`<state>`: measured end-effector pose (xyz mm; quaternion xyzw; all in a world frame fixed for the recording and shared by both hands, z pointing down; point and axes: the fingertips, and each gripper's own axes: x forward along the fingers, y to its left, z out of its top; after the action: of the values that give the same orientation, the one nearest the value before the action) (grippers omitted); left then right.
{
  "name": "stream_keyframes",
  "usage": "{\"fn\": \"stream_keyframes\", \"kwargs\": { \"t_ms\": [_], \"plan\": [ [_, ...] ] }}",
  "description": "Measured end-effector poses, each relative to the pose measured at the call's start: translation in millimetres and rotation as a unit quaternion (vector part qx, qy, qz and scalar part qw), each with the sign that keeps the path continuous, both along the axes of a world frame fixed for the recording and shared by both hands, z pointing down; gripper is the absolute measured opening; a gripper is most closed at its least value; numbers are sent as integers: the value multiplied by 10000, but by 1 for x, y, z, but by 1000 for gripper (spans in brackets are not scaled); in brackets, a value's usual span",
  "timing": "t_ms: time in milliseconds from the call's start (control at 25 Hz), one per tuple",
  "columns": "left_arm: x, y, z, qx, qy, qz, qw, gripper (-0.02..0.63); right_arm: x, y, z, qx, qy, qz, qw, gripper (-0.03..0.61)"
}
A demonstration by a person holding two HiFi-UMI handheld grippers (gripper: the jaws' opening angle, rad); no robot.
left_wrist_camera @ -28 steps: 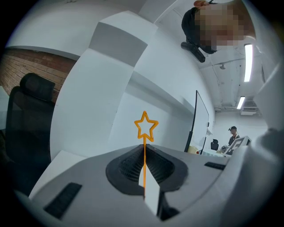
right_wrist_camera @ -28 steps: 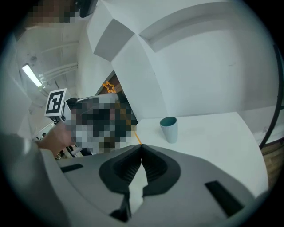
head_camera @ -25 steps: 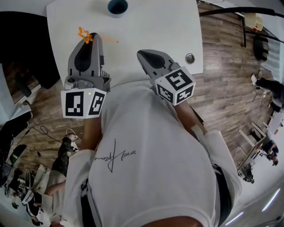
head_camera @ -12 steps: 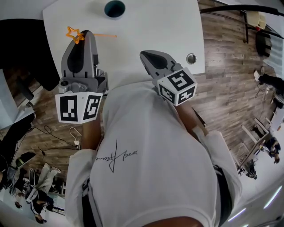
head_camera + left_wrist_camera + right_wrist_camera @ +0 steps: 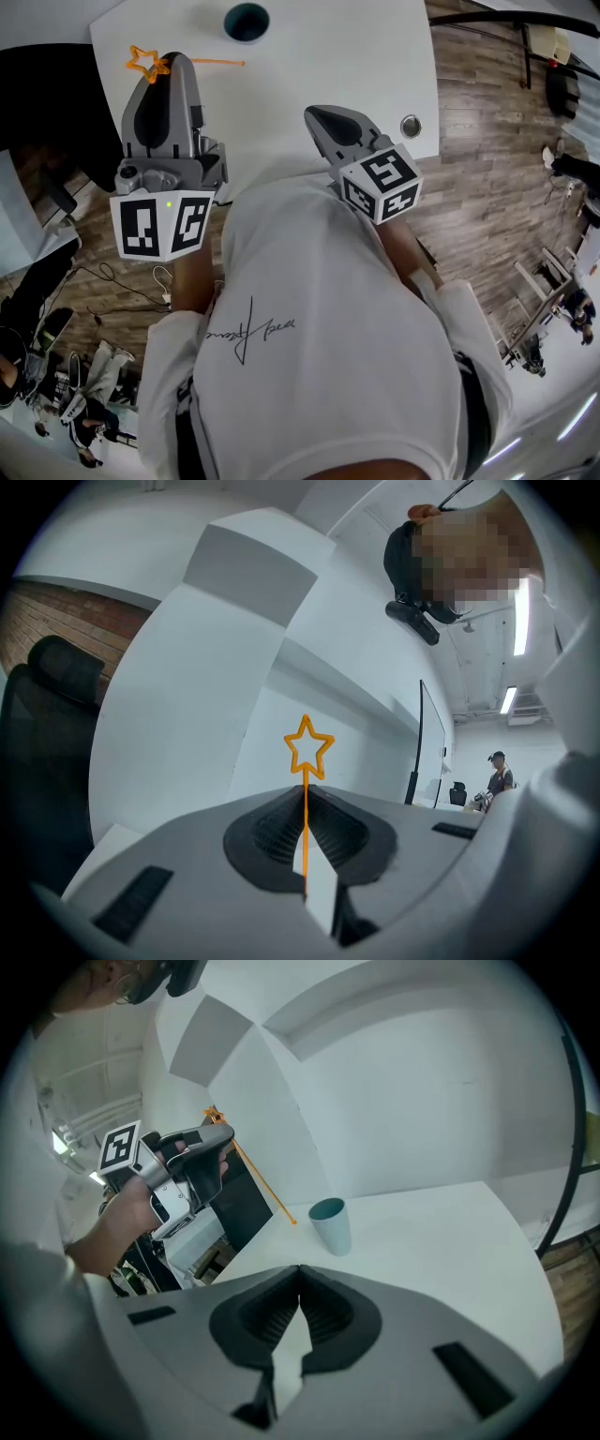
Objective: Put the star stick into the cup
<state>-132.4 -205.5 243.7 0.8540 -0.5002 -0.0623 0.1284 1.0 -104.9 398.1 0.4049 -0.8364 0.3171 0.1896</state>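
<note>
Star stick [image 5: 145, 62]: orange, held off the worktop [image 5: 328, 56]; star to the left of the jaws, tail running right.
Left gripper [image 5: 175, 62]: jaws pinched on the stick's shaft just below the star, which stands clear beyond the tips.
Cup [image 5: 247, 21]: teal, upright near the worktop's far edge; the stick's tail end is near it, not in it.
Right gripper [image 5: 316, 114]: jaws closed together, nothing between them; well apart from the cup.

Orange star stick [image 5: 307, 747], teal cup [image 5: 329, 1224], white desk [image 5: 319, 56], grey left gripper [image 5: 174, 60] and right gripper [image 5: 317, 114] with black-and-white marker cubes [image 5: 164, 225], brown wood-plank floor [image 5: 469, 141].
</note>
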Motion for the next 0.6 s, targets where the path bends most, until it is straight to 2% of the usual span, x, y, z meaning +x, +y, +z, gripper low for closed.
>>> {"fn": "stream_keyframes", "kwargs": {
  "t_ms": [600],
  "plan": [
    [-3,-7,9,69,-54,-1,10000,18,-1,9,17,-115,-39,127,9998,9]
  ]
}}
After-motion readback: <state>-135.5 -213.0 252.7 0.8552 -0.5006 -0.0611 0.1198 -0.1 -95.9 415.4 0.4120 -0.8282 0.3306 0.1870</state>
